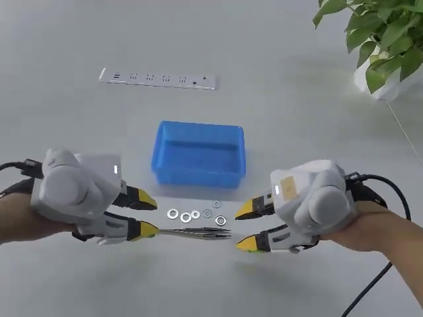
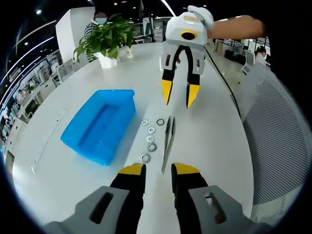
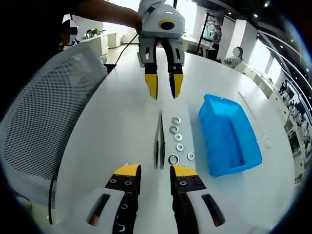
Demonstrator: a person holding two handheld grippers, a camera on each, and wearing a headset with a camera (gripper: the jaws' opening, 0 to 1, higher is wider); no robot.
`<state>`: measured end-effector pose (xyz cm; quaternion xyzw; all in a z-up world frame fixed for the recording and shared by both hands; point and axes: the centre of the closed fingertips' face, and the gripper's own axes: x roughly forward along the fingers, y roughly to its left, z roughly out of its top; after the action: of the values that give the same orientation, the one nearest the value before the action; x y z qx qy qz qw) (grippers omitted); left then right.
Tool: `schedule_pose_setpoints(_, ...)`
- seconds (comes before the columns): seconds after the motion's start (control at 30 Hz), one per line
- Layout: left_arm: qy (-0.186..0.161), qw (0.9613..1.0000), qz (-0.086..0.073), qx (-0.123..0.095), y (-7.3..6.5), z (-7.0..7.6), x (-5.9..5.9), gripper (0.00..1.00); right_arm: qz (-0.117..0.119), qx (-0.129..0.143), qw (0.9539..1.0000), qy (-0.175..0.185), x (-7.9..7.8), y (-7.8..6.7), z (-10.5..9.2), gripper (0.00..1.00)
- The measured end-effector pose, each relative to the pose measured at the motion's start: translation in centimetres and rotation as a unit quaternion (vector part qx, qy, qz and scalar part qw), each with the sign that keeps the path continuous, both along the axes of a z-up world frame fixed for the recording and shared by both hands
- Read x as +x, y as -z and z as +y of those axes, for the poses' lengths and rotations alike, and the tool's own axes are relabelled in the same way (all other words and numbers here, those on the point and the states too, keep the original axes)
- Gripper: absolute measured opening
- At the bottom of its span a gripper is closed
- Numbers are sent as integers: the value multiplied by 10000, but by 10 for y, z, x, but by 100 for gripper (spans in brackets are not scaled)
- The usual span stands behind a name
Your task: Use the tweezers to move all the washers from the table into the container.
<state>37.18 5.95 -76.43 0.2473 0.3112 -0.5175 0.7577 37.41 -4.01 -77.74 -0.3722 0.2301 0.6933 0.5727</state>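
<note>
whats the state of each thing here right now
left gripper: open, empty
right gripper: open, empty
tweezers: lying flat on the table between the grippers, not held
container: upright, empty
washers: six, loose on the table, outside the container
power strip: nothing plugged in

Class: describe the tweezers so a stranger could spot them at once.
Start at the blue container on the white table. A row of washers lies in front of it, the tweezers just nearer the person. They are the only long, thin metal piece among small rings.
</note>
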Motion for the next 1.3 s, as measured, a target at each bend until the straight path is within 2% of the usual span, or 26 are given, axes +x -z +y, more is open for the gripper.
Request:
schedule_pose_setpoints(0.2, 163, 9996, 90, 211, 12, -1, -4, 21, -99, -162, 9997, -142, 2, 10, 9, 19)
schedule_pose_setpoints(0.33, 205, 9993, 118, 299, 20, 2, -1, 16, -85, -203, 9995, -211, 1, 14, 14, 17)
schedule_pose_setpoints(0.6, 273, 9990, 208, 301, 24, -4, -2, 12, -50, -258, 9993, -248, 4, 20, 23, 13)
schedule_pose_setpoints(0.7, 338, 9986, 255, 322, 27, -6, -5, 10, 38, -224, 9995, -240, 4, 21, 26, 13)
schedule_pose_setpoints(0.87, 389, 9980, 279, 413, 36, -2, -3, 9, 77, -268, 9993, -250, 4, 24, 29, 11)
schedule_pose_setpoints(1.03, 461, 9973, 297, 479, 43, 0, -2, 8, 152, -203, 9995, -190, 4, 23, 32, 10)
schedule_pose_setpoints(1.3, 454, 9977, 284, 414, 43, -1, 1, 6, 126, -213, 9995, -218, 4, 23, 32, 13)
